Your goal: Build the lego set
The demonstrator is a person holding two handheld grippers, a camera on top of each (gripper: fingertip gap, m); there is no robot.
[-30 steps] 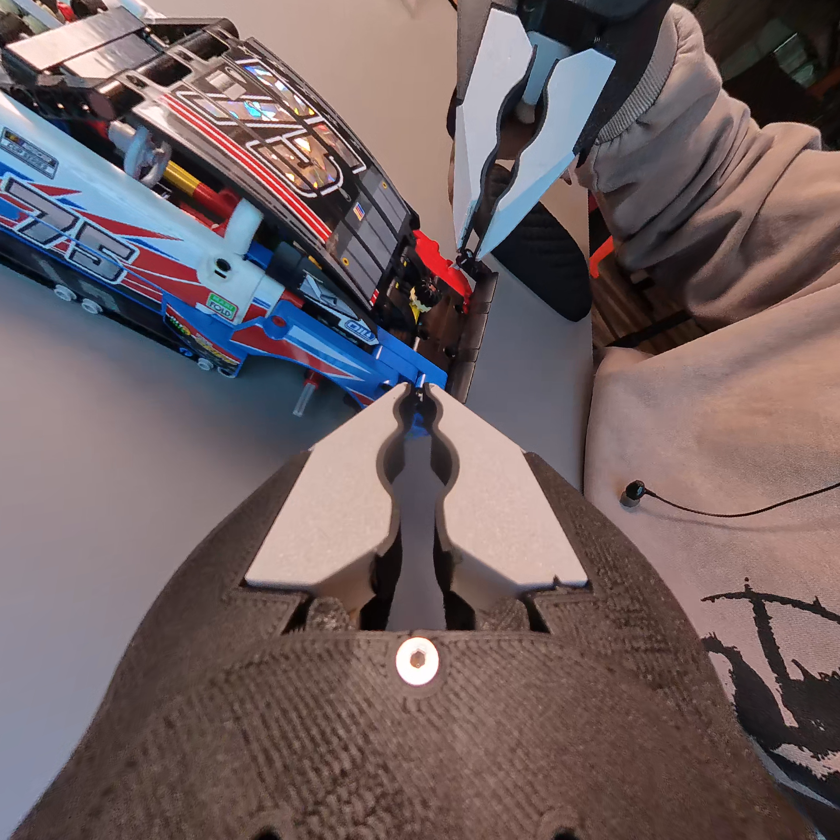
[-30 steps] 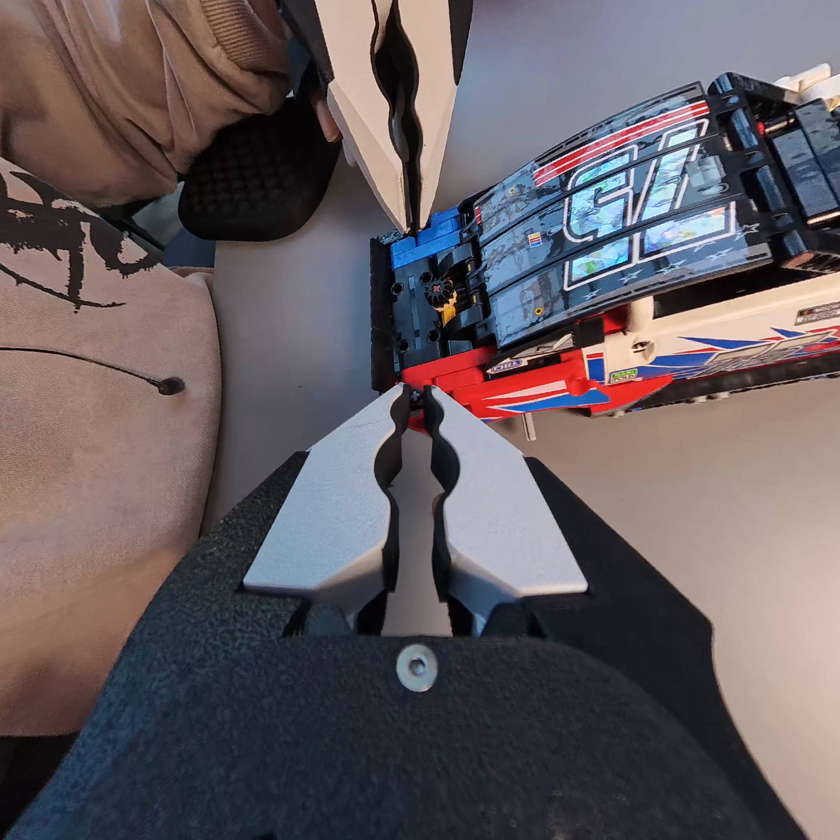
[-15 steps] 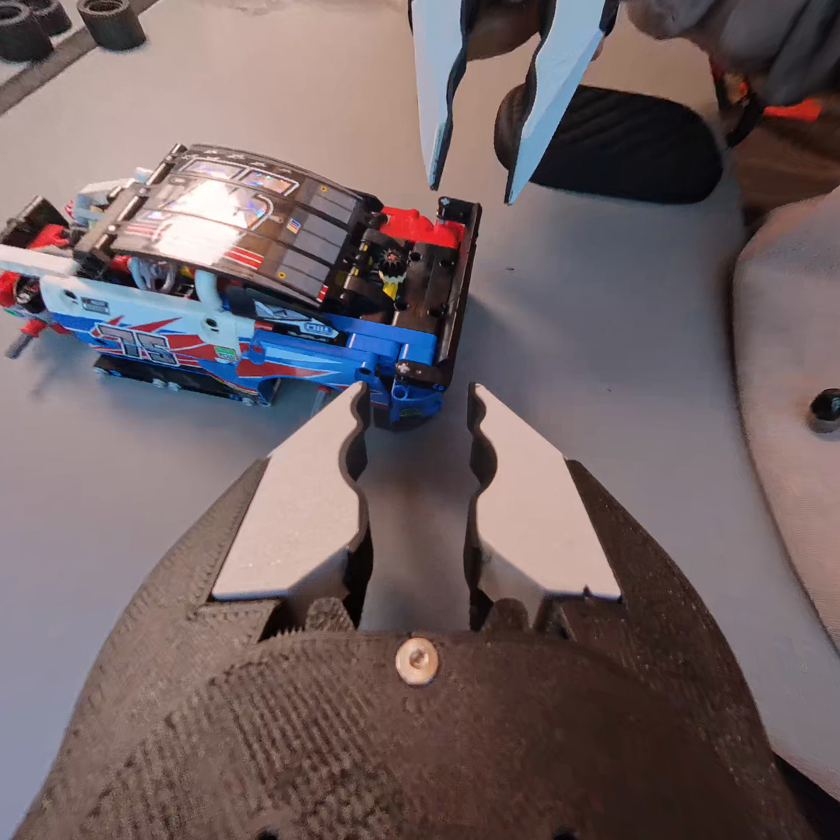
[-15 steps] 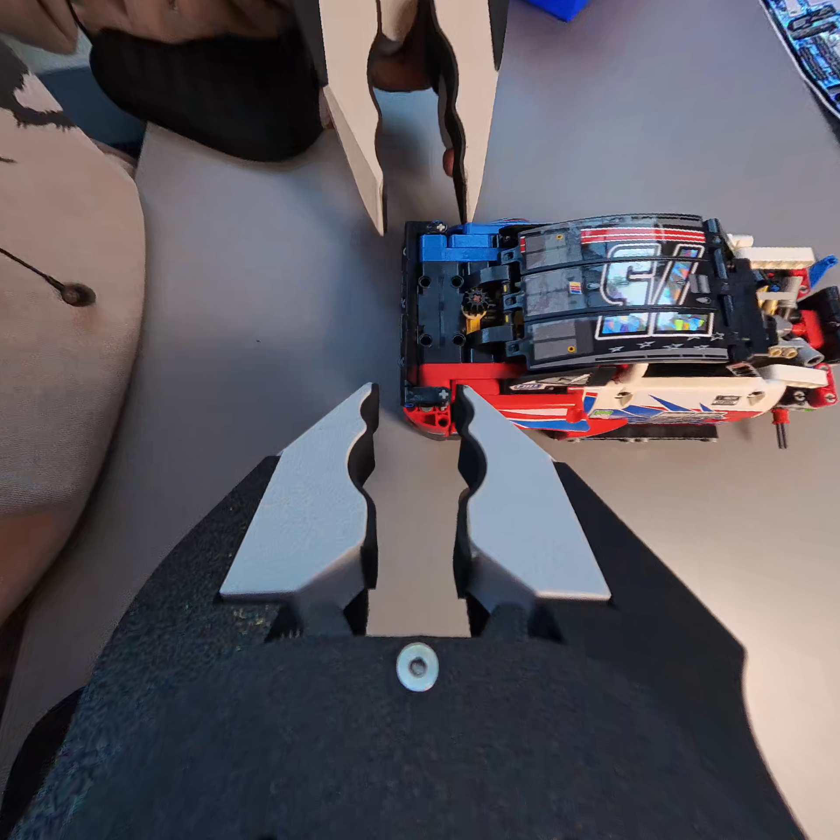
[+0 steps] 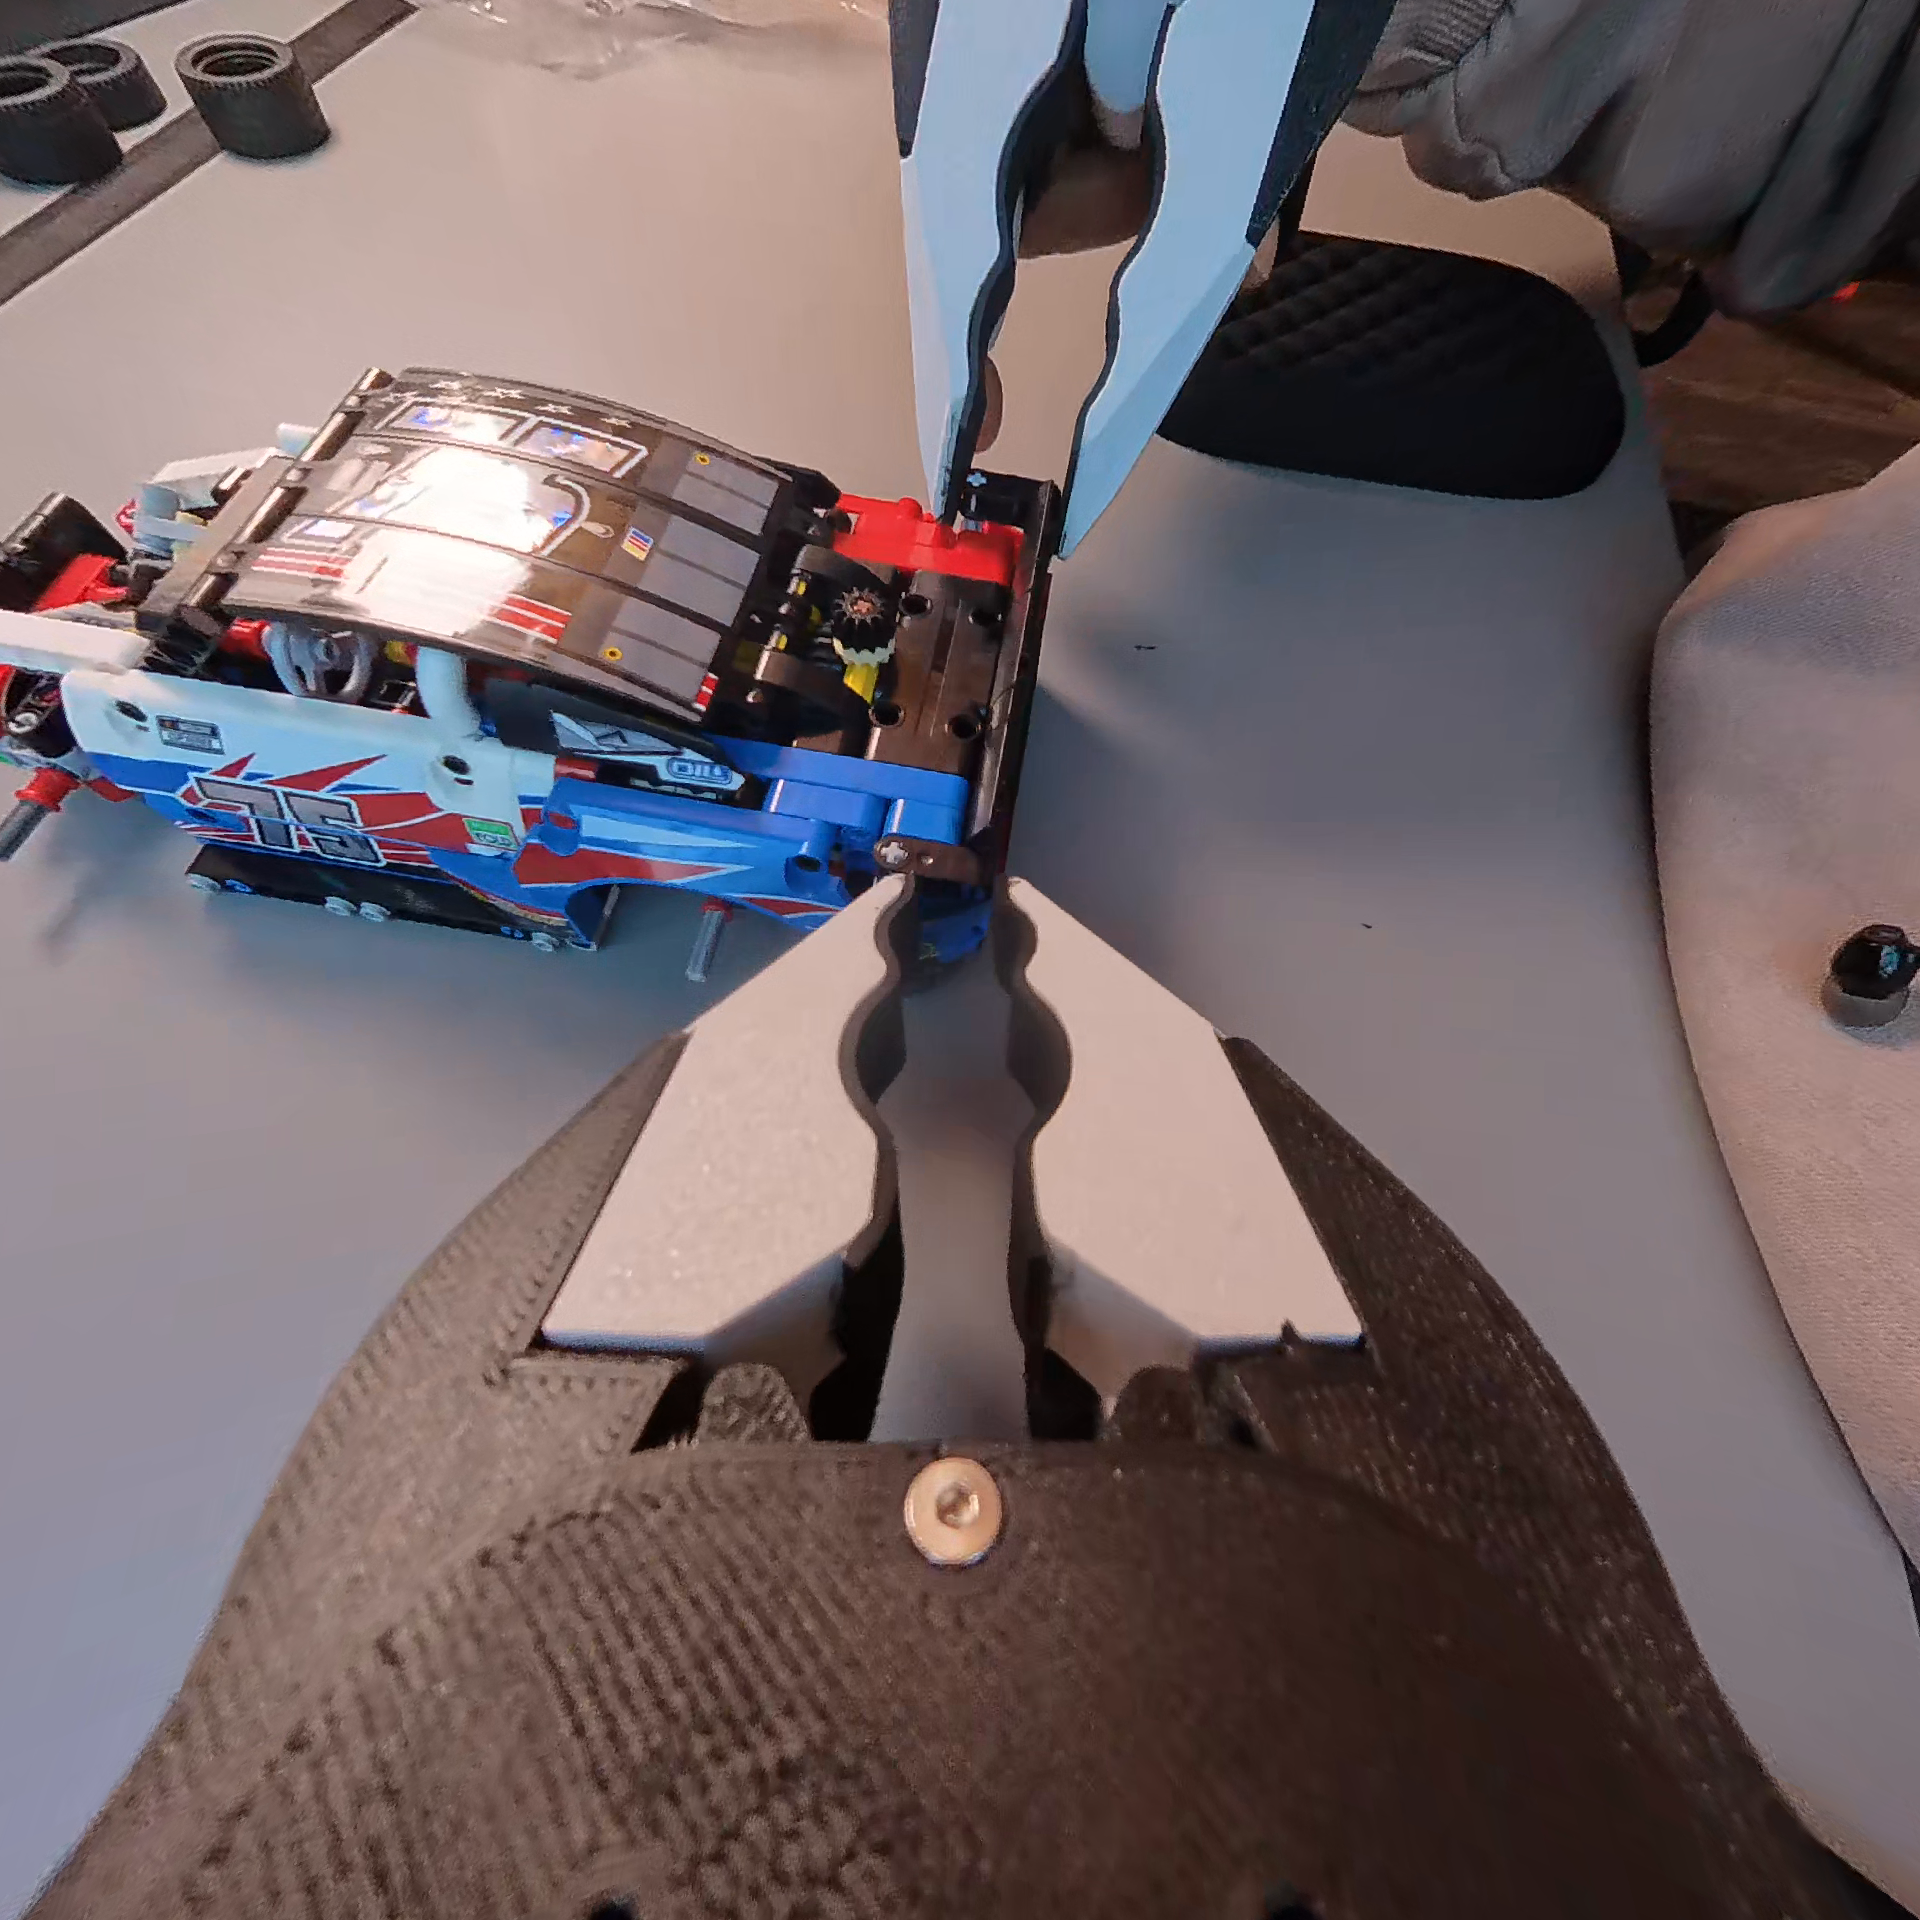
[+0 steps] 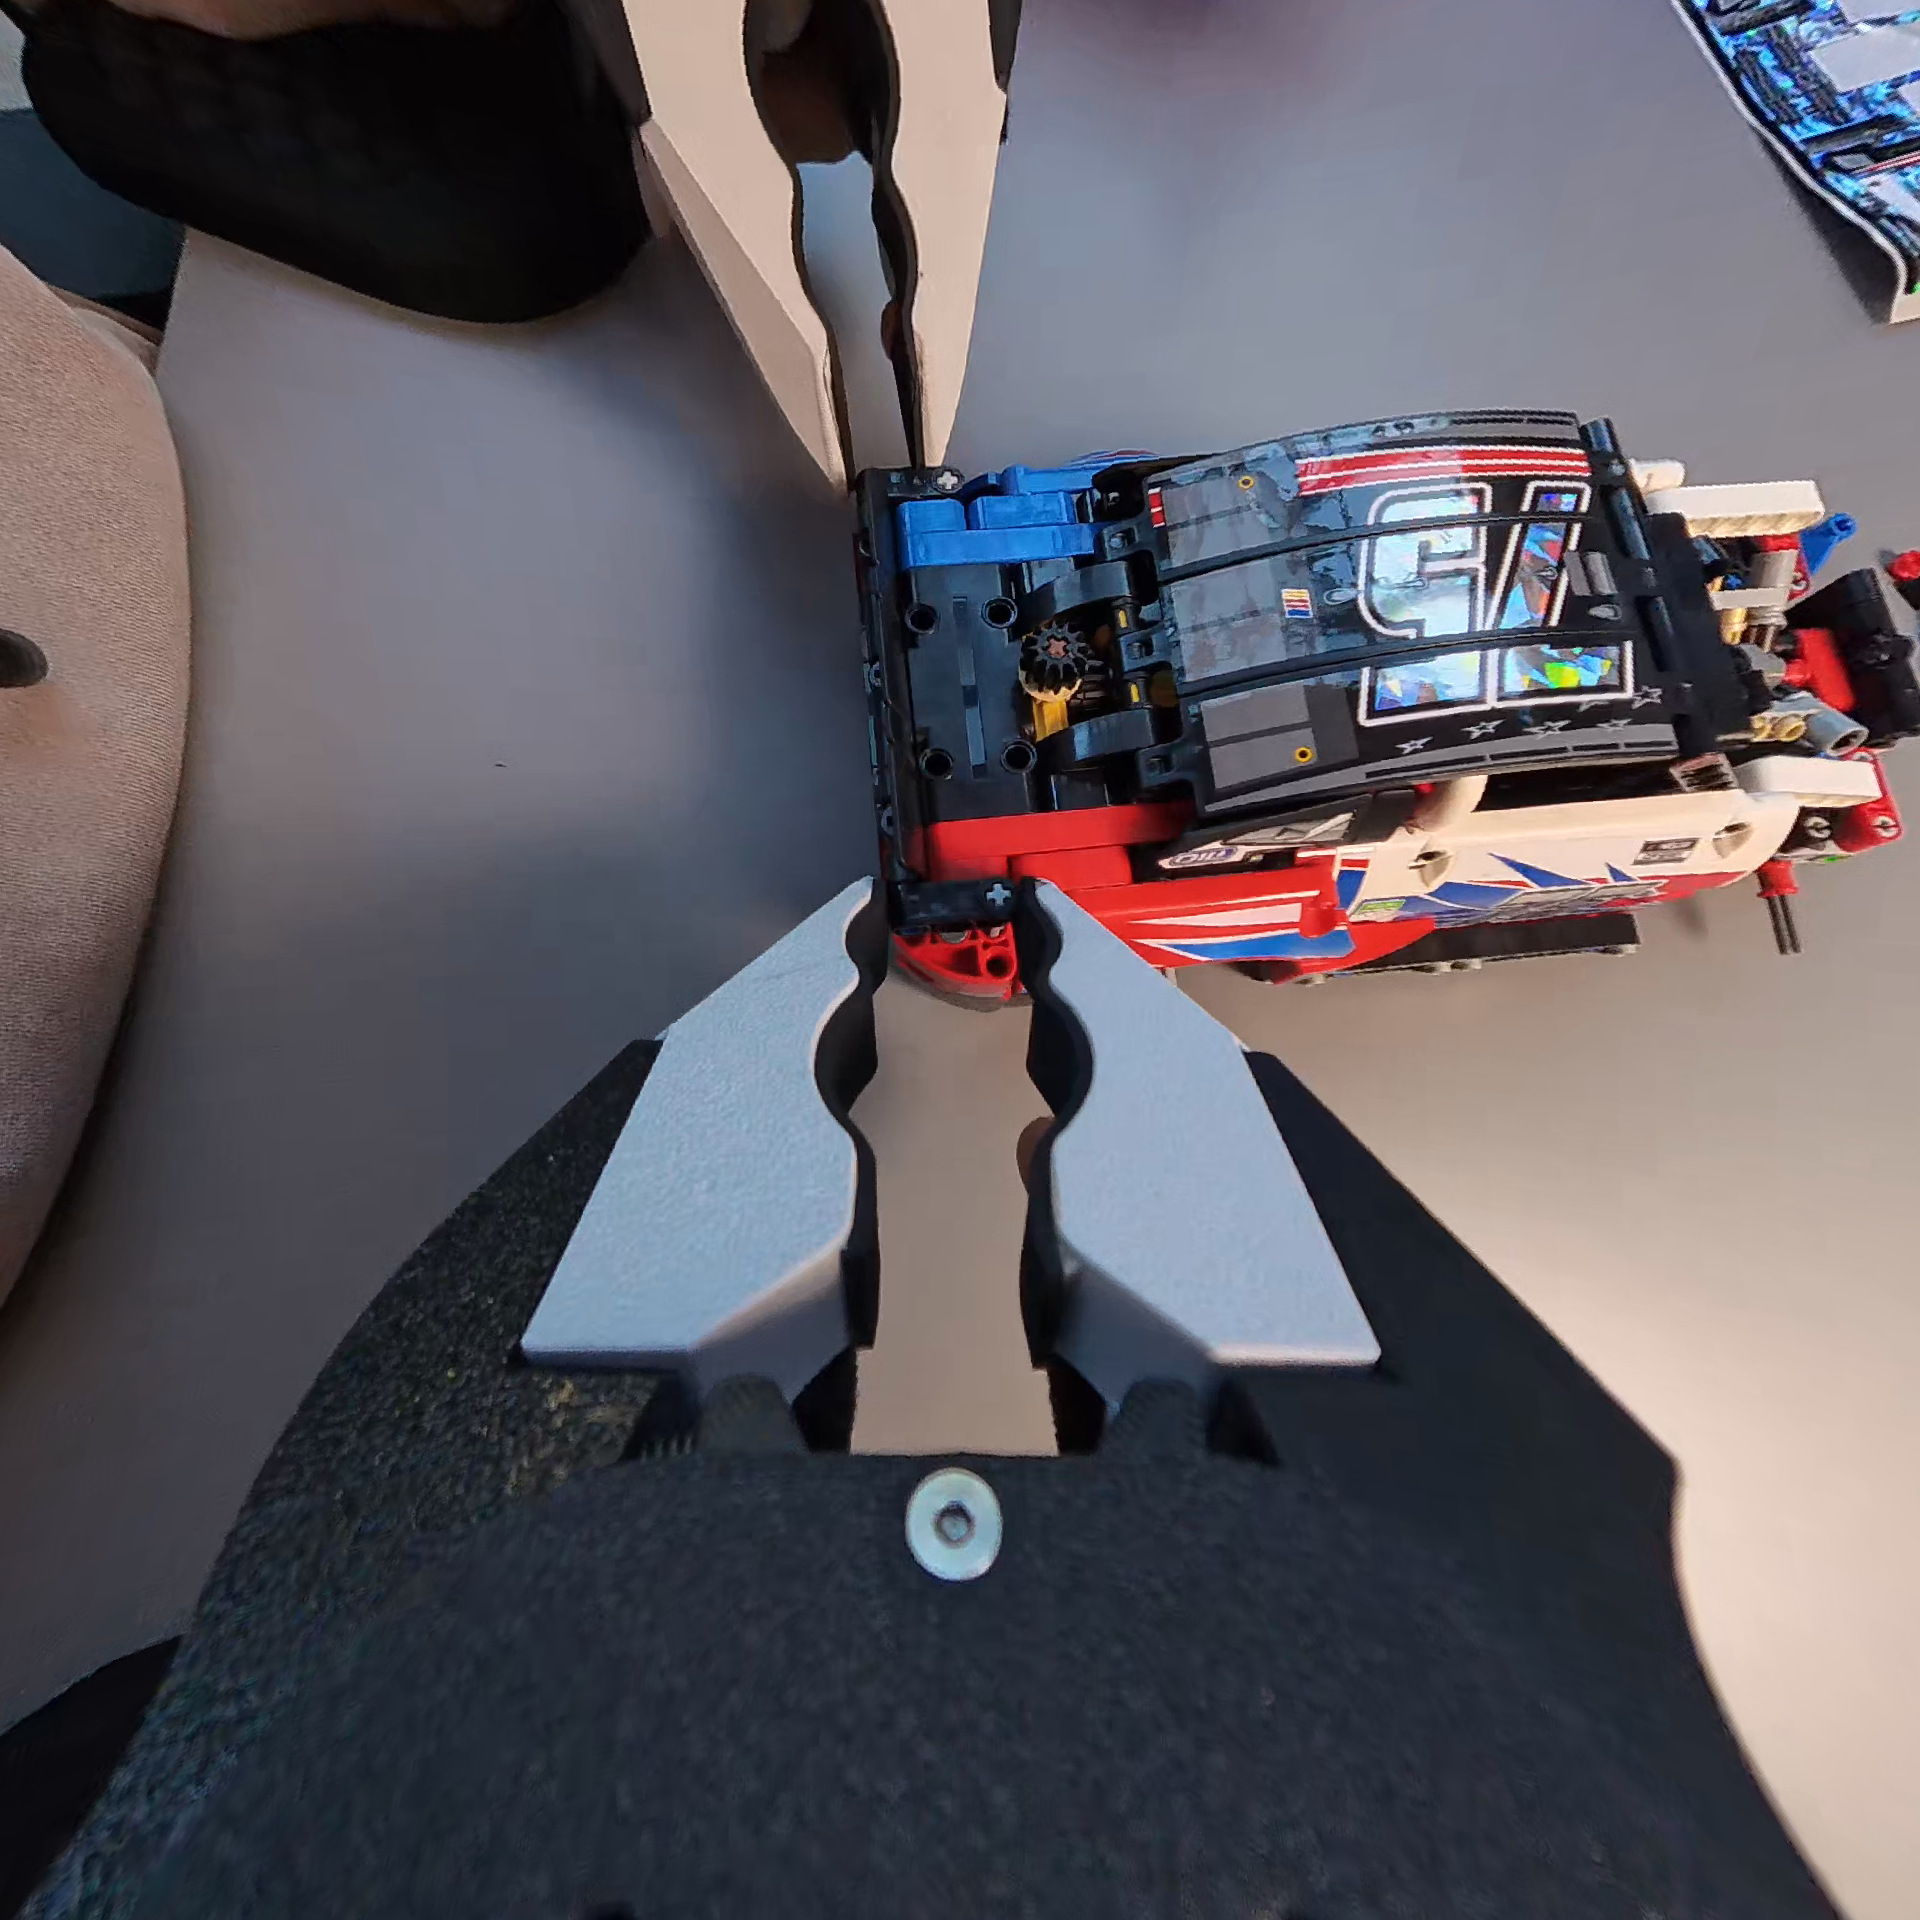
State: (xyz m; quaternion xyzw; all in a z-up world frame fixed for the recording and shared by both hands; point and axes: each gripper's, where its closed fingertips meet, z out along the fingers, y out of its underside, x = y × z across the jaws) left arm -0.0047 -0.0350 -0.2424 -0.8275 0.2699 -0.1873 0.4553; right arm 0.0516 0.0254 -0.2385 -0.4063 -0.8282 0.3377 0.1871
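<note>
The lego race car [image 5: 468, 582], with a black roof, a blue side and a red side, rests on the grey table [image 5: 520, 1195]. It also shows in the right wrist view [image 6: 1351, 644]. My left gripper [image 5: 958, 883] is closed on the black rear bar's end [image 5: 930, 857] at the blue corner. My right gripper [image 6: 951, 883] is closed on the bar's other end [image 6: 951, 899] at the red corner. Each gripper also shows from the far side in the other's view, the right one [image 5: 1003, 520] and the left one [image 6: 888, 473].
Black tyres [image 5: 249, 94] lie at the table's far left. A printed sheet [image 6: 1829, 125] lies beyond the car's front. A person's beige hoodie [image 5: 1808, 935] is at the table edge behind the car, with a black padded seat [image 5: 1403, 364] beside it. The grippers' ends are close to 9 cm from one another.
A second ago both grippers held the car's rear corners. Half a second ago they were open and pulled back. Now they have moved in and closed on the corners again.
</note>
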